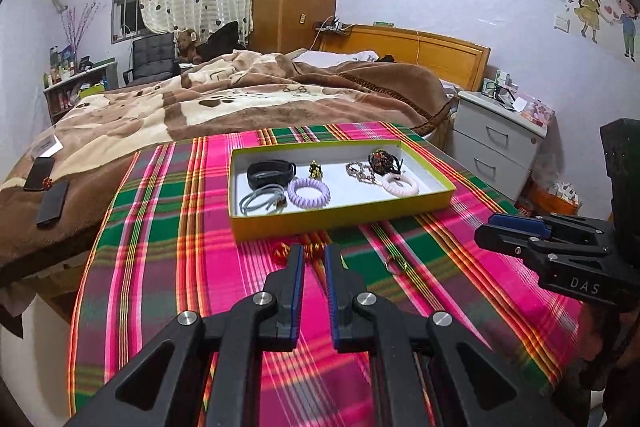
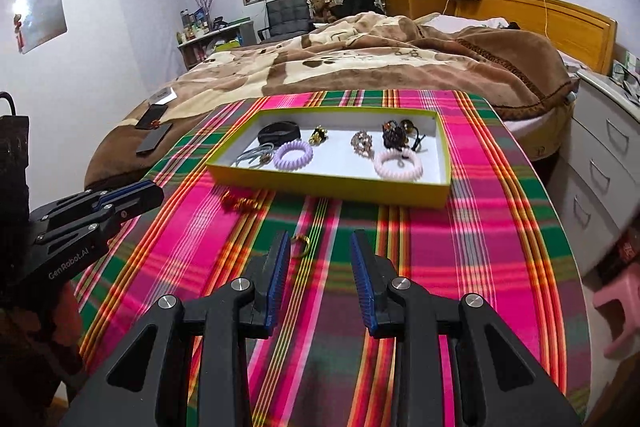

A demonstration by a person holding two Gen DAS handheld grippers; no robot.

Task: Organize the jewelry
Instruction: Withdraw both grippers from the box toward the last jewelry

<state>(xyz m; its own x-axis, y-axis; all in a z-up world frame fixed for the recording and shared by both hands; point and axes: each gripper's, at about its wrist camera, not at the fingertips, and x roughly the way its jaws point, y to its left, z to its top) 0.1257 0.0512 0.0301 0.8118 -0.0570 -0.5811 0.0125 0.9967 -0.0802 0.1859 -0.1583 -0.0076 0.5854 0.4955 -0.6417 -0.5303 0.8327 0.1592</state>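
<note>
Most of the jewelry already lies in the yellow-walled tray [image 2: 332,189], which sits toward the far edge of the bench [image 2: 500,227]: a black band [image 2: 279,131], grey hair ties [image 2: 253,154], a lilac coil tie [image 2: 293,154], a small gold piece [image 2: 319,135], a beaded bracelet [image 2: 362,143], a dark beaded item [image 2: 394,135] and a pink coil tie [image 2: 398,165]. Two pieces appear to be left on the plaid cloth in front of the tray's near wall: a red-gold curled piece [image 2: 239,203] toward the left edge, and a gold ring [image 2: 301,245] nearer the bench's middle.

The left hand-held gripper [image 1: 313,253] has its jaws narrowly parted and holds nothing; the curled piece lies just beyond its tips. The right hand-held gripper [image 2: 320,247] is open wider and empty, with the ring just beside its left finger.

The near half of the bench is bare cloth, giving free room to approach. The bed [image 2: 360,67] borders the far edge, a white drawer unit [image 2: 600,163] stands off the right edge, and the two grippers are close enough side by side that they could crowd each other.
</note>
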